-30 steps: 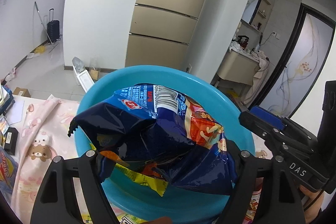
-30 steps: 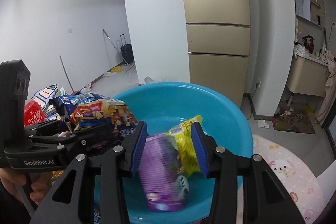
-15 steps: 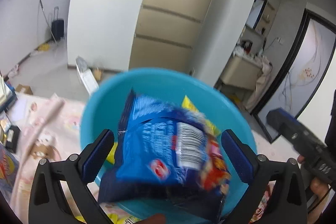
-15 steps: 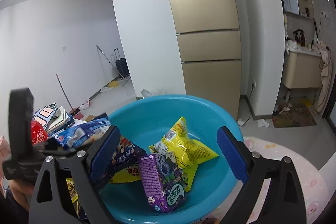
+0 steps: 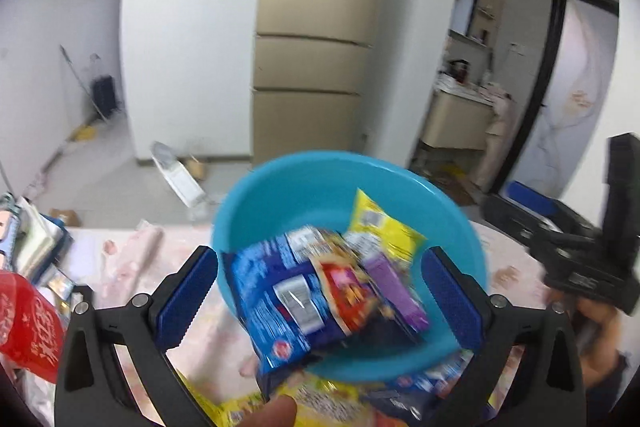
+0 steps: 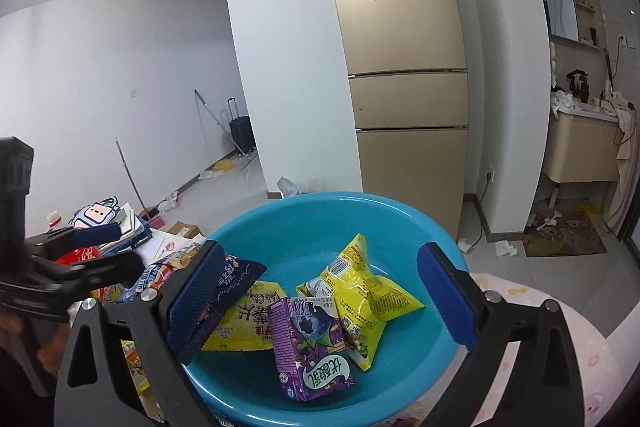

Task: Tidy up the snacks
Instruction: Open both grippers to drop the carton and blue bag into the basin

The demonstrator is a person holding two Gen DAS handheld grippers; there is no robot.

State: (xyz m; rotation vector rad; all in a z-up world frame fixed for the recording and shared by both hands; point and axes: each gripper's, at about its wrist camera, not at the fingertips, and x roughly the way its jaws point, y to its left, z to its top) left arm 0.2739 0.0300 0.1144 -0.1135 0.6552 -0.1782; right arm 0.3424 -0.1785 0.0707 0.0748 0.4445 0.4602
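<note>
Through the left wrist camera, the left tool (image 5: 320, 299) has its blue-padded jaws spread wide, touching nothing. Between them, blurred, lies a blue snack bag (image 5: 296, 303) with a barcode and a red patch, draped over the near rim of a turquoise basin (image 5: 288, 195) and clear of both pads. Behind it in the basin sit a yellow snack bag (image 5: 380, 227) and a purple carton (image 5: 396, 291). More yellow and blue packets (image 5: 320, 399) lie at the bottom edge, too blurred to read, and a fingertip (image 5: 276, 411) pokes up there. A red bag (image 5: 28, 331) lies at the left on the pink-patterned worktop (image 5: 132, 259). At the right edge the right tool (image 5: 560, 227) shows, held by a hand (image 5: 596, 319).

Through the right wrist camera, the right tool (image 6: 320, 299) has its jaws opening, nearly at full spread, with nothing pressed between the pads. The purple carton (image 6: 308, 343) stands tilted in the basin (image 6: 400, 211) between the jaws, free of both. The yellow snack bag (image 6: 368, 291) leans just behind it, a second yellow bag (image 6: 244, 323) lies flat to its left, and a dark blue bag (image 6: 236, 275) rests behind the left pad on the basin's rim. At the left the other tool (image 6: 96, 247) hovers over a pile of books and packets (image 6: 120, 227), spread apart. A gold fridge (image 6: 400, 47) stands beyond
</note>
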